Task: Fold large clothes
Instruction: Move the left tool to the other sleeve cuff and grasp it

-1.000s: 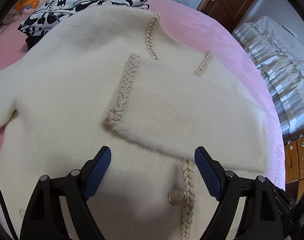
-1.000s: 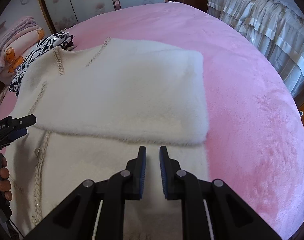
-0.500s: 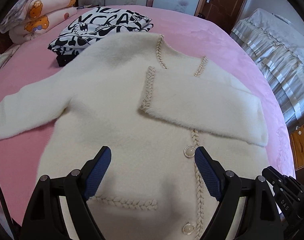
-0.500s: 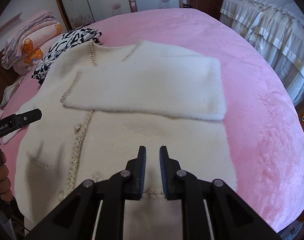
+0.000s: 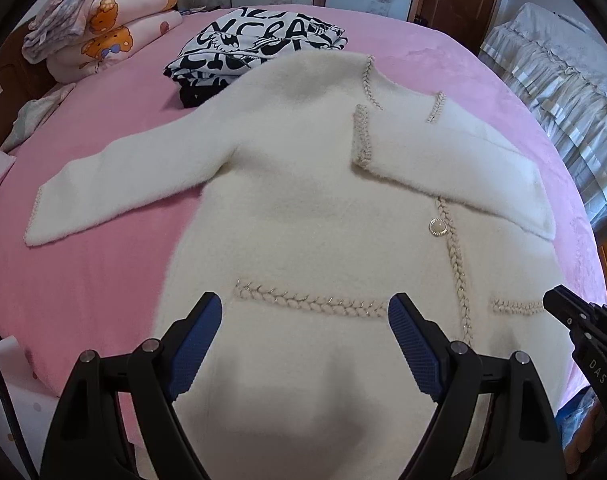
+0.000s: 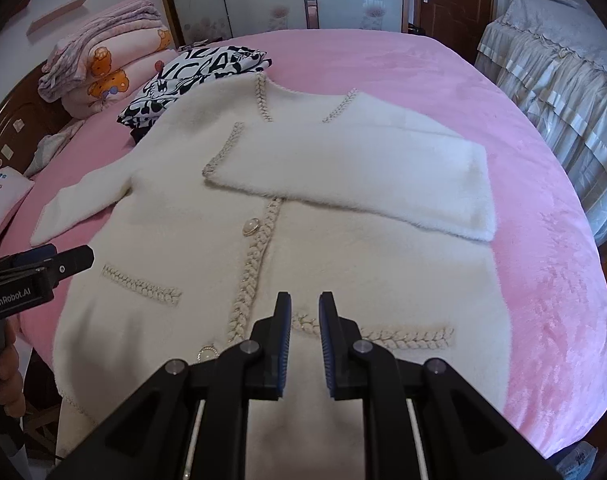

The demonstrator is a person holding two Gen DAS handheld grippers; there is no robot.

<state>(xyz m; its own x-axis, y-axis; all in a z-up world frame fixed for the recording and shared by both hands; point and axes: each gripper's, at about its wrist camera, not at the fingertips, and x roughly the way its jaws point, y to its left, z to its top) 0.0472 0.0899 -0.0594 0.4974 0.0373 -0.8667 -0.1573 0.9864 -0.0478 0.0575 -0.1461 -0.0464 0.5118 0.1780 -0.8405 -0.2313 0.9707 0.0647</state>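
A cream fluffy cardigan (image 5: 303, 208) with braided trim lies front up on the pink bed; it also shows in the right wrist view (image 6: 303, 240). Its right sleeve (image 6: 363, 172) is folded across the chest. Its left sleeve (image 5: 123, 184) lies stretched out on the bed. My left gripper (image 5: 305, 320) is open and empty above the hem, near the left pocket trim. My right gripper (image 6: 304, 320) is nearly shut with a narrow gap, empty, above the right pocket trim (image 6: 403, 338). Each gripper shows at the edge of the other's view.
A folded black-and-white garment (image 5: 255, 52) lies beyond the collar. Folded pink blankets (image 5: 103, 36) sit at the far left by the headboard. A second bed with a grey ruffled cover (image 6: 563, 92) stands to the right. The pink bedcover (image 6: 543, 280) extends right of the cardigan.
Both grippers have pulled back and up from the cardigan, so the whole garment now shows. The folded right sleeve stays where it was laid. Jaw openings are unchanged.
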